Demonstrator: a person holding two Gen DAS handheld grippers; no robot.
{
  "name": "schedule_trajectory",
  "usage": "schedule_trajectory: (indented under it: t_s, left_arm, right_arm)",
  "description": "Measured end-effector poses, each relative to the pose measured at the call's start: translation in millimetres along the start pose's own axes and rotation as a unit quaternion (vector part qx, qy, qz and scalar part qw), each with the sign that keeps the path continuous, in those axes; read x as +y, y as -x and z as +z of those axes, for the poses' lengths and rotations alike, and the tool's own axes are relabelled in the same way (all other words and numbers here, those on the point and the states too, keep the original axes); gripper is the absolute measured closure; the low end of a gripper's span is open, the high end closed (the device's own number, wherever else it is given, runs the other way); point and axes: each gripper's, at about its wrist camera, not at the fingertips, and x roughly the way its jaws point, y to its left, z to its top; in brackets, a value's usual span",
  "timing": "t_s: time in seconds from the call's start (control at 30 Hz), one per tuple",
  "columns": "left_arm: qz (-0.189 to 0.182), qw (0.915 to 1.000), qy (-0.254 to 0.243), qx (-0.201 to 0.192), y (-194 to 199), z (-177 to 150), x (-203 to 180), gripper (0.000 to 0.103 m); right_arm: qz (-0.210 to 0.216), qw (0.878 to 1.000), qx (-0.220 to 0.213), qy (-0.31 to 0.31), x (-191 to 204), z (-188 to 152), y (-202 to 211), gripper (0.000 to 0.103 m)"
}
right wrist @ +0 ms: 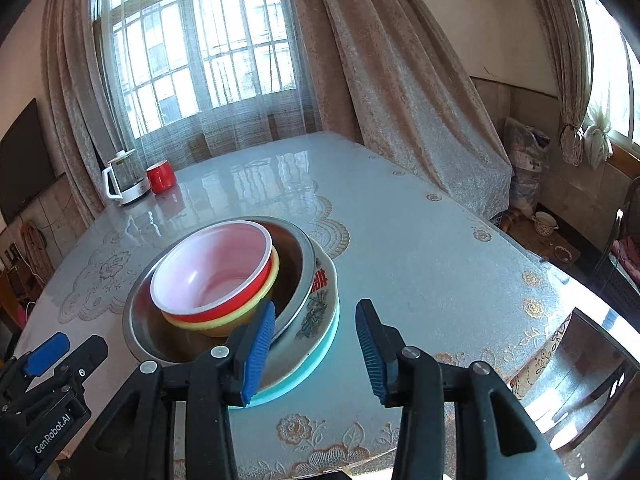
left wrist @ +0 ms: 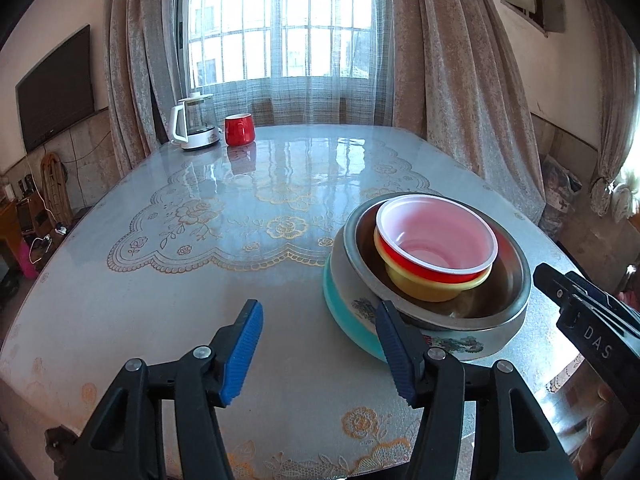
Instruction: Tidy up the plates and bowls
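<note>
One stack stands on the table near its front edge. A teal plate (left wrist: 344, 320) (right wrist: 316, 364) is at the bottom, with a flower-patterned plate (left wrist: 460, 344) (right wrist: 320, 304) on it. A steel bowl (left wrist: 500, 304) (right wrist: 144, 332) rests on that, holding a yellow bowl (left wrist: 432, 288) (right wrist: 224, 326) and a red bowl with a white inside (left wrist: 436, 236) (right wrist: 212, 268). My left gripper (left wrist: 318, 350) is open just left of the stack with nothing between its fingers. My right gripper (right wrist: 316, 354) is open at the stack's right, over the plate rims, pads not pressing.
A white kettle (left wrist: 194, 122) (right wrist: 124, 180) and a red mug (left wrist: 239, 129) (right wrist: 161, 176) stand at the table's far left corner. The glossy tablecloth (left wrist: 240, 220) (right wrist: 420, 248) has a lace flower print. Curtains and a window lie behind; floor clutter sits at the right.
</note>
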Motion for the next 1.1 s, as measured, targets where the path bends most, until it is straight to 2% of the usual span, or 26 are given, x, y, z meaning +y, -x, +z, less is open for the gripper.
schedule_trajectory:
  t_s: [0.33, 1.1]
  left_arm:
    - [0.005, 0.9999, -0.001, -0.013, 9, -3, 0, 0.035]
    - [0.010, 0.9997, -0.010, -0.017, 10, -5, -1, 0.033]
  right_arm:
    - [0.005, 1.000, -0.008, 0.021, 17, -5, 5, 0.059]
    - [0.009, 1.000, -0.013, 0.023, 21, -7, 8, 0.059]
